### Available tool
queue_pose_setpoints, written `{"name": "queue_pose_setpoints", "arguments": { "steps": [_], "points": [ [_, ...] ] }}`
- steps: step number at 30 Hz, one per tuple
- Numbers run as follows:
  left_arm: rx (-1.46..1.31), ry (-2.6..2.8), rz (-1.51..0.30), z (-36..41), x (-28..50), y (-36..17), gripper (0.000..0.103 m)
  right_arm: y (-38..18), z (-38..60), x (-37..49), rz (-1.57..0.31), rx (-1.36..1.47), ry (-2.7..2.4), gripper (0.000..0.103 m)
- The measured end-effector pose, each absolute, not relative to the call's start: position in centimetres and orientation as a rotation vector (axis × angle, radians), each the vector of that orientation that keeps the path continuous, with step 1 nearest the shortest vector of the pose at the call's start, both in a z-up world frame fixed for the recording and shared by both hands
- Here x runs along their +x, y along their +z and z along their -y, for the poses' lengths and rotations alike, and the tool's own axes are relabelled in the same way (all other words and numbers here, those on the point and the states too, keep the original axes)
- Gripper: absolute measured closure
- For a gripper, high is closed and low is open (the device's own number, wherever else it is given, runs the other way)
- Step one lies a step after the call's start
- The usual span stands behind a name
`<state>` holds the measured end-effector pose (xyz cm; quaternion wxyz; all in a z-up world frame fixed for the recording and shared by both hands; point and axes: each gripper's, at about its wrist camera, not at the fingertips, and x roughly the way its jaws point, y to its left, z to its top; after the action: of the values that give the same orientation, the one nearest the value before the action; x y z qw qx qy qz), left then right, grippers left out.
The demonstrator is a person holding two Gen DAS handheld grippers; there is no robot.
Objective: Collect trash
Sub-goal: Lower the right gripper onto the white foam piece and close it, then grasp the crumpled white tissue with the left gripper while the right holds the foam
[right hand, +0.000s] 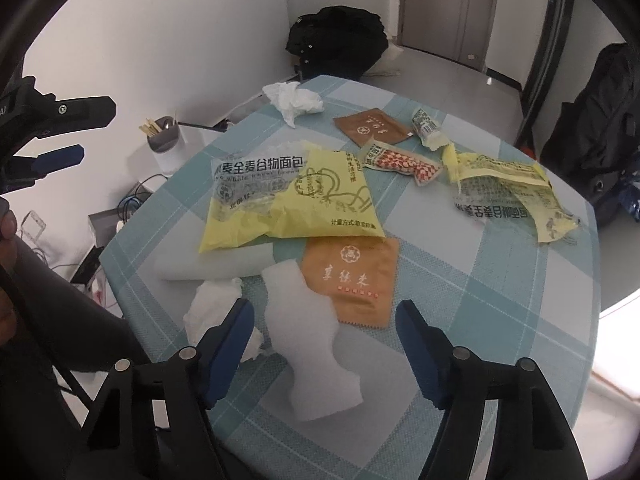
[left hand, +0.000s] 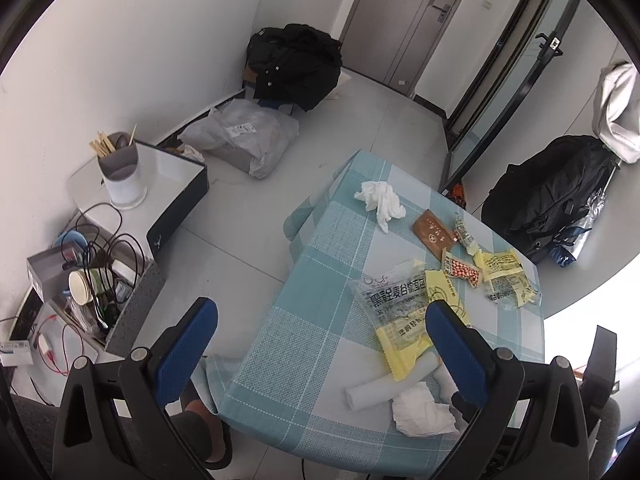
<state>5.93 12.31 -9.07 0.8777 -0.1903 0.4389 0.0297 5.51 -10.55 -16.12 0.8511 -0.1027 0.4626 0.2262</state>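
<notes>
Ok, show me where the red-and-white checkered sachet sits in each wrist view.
Left wrist: the red-and-white checkered sachet lies right of centre, between the large yellow bread bag and the torn yellow wrapper.
Right wrist: the sachet lies in the upper middle, right of the bread bag.
Shared landmark: the small brown packet just beyond it.

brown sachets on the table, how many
2: one brown sachet lies near the right tongs, the other brown sachet at the far side beside the red-checked packet.

black backpack (left hand: 294, 65), chopstick holder (left hand: 120, 174), grey door (left hand: 404, 16)
</notes>
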Motion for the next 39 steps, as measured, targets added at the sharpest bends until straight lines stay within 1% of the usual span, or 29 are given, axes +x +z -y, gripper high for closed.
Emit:
{"name": "queue_pose_setpoints", "arguments": {
  "steps": [2, 3, 4, 6, 11, 19, 29, 39],
  "points": [
    [-0.403, 0.064, -0.923, -12.5, 6.0, -9.3, 0.001, -16.5, 10.5, 5.9, -0.990, -0.206, 0.480, 0.040],
    [-0.400, 0.070, -0.929, -12.5, 6.1, -9.4, 0.001, -16.7, 10.5, 6.1, -1.000, -0.202, 0.481, 0.046],
    [-0.397, 0.072, -0.932, -12.5, 6.1, -9.5, 0.001, -17.0, 10.4, 6.3, -1.010, -0.201, 0.483, 0.054],
    [-0.396, 0.069, -0.942, -12.5, 6.2, -9.6, 0.001, -17.4, 10.5, 6.5, -1.031, -0.210, 0.487, 0.065],
    [-0.365, 0.055, -0.934, -12.1, 6.0, -9.5, 0.001, -17.1, 11.2, 6.1, -1.027, -0.179, 0.506, 0.066],
    [-0.290, 0.054, -0.907, -10.6, 4.6, -8.7, 0.001, -14.2, 13.3, 5.1, -0.931, -0.109, 0.479, 0.066],
    [-0.163, -0.099, -0.997, -5.2, 4.1, -8.8, 0.001, -10.9, 18.2, 3.8, -0.831, 0.008, 0.404, 0.066],
    [-0.060, -0.190, -1.053, -1.1, 3.0, -9.9, 0.001, -9.0, 21.8, 3.0, -0.750, 0.075, 0.348, 0.066]
  ]
}}
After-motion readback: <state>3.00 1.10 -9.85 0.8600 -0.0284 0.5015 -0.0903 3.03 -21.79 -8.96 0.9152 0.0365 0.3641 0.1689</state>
